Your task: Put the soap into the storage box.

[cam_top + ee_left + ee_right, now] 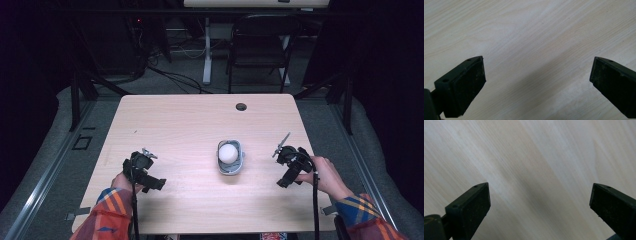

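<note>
Both tools, left (pixel 150 181) and right (pixel 286 181), gape empty beside an unlabelled grey container (pixel 230 158).

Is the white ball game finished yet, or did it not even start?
It looks barely started. The white ball already sits inside the small grey tray mid-table. Nothing is in hand: the left tongs and right tongs are both open over bare wooden table, one either side of the tray. What is left I cannot tell.
</note>
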Action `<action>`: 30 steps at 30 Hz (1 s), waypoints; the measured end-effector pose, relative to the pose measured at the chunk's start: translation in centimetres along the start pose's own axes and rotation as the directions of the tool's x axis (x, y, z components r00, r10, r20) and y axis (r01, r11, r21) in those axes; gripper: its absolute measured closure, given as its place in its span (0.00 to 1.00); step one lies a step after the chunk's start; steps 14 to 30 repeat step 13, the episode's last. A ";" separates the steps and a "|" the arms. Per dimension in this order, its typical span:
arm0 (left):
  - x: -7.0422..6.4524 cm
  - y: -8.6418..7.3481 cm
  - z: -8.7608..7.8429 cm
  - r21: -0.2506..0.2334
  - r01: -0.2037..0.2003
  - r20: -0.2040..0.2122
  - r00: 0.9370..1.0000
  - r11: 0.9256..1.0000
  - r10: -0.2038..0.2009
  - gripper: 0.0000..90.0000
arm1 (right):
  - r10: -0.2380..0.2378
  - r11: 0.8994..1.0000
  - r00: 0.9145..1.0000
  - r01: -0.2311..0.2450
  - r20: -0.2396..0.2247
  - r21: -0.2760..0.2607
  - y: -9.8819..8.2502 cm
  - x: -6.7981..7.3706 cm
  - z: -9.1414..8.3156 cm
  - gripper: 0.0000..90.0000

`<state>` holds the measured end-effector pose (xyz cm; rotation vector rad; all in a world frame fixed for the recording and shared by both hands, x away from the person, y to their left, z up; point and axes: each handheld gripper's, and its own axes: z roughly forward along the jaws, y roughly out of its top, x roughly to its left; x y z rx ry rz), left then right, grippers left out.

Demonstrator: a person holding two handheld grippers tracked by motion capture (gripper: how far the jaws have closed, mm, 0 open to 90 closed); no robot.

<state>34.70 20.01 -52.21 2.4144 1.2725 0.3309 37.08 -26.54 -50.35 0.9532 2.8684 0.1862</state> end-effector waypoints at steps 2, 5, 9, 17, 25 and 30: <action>0.0 0.0 0.0 0.001 -0.002 0.002 1.000 1.000 0.002 0.00 | 0.004 1.000 1.000 -0.004 0.017 0.004 -0.8 0.3 0.5 0.04; 0.0 0.0 0.0 0.003 -0.005 0.006 1.000 1.000 0.005 0.00 | 0.011 1.000 1.000 -0.011 0.006 -0.014 -1.8 0.5 1.1 0.09; -0.1 0.0 0.0 -0.001 -0.008 0.008 1.000 1.000 0.008 0.00 | 0.026 1.000 0.999 -0.026 -0.025 0.015 -2.5 0.8 2.2 0.15; -0.1 0.0 -0.1 -0.004 -0.007 0.009 1.000 1.000 0.007 0.00 | 0.037 0.999 0.999 -0.037 -0.035 0.013 -2.4 0.8 2.3 0.16; -0.1 0.0 -0.1 -0.004 -0.007 0.009 1.000 1.000 0.007 0.00 | 0.037 0.999 0.999 -0.037 -0.035 0.013 -2.4 0.8 2.3 0.16; -0.1 0.0 -0.1 -0.004 -0.007 0.009 1.000 1.000 0.007 0.00 | 0.037 0.999 0.999 -0.037 -0.035 0.013 -2.4 0.8 2.3 0.16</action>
